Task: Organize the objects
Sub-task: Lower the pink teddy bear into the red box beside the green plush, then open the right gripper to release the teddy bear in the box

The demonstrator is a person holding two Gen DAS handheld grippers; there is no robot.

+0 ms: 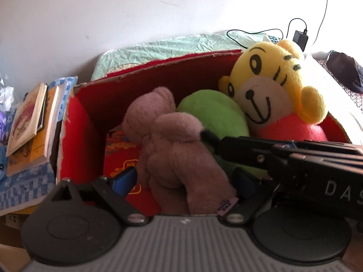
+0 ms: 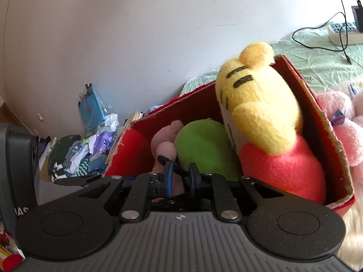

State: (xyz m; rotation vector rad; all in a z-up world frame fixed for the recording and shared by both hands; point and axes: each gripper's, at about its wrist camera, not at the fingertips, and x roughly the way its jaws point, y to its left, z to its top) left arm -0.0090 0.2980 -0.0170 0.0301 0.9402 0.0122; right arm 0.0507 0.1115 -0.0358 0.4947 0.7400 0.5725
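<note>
A fuzzy mauve-pink plush toy [image 1: 172,149] lies inside the red cardboard box [image 1: 90,95] beside a green plush [image 1: 213,113], its long axis running from the near edge toward the far wall, between the wide-open left gripper [image 1: 185,179] while the right gripper [image 2: 180,176] stands closed, holding nothing

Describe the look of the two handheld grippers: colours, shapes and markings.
Both are alike. The left gripper has a grey ribbed body, two round black discs, black linkage arms with silver rivets and blue finger pads. The right gripper matches, with blue pads; its black side, seen from the left camera, carries white letters "DAS".
</note>
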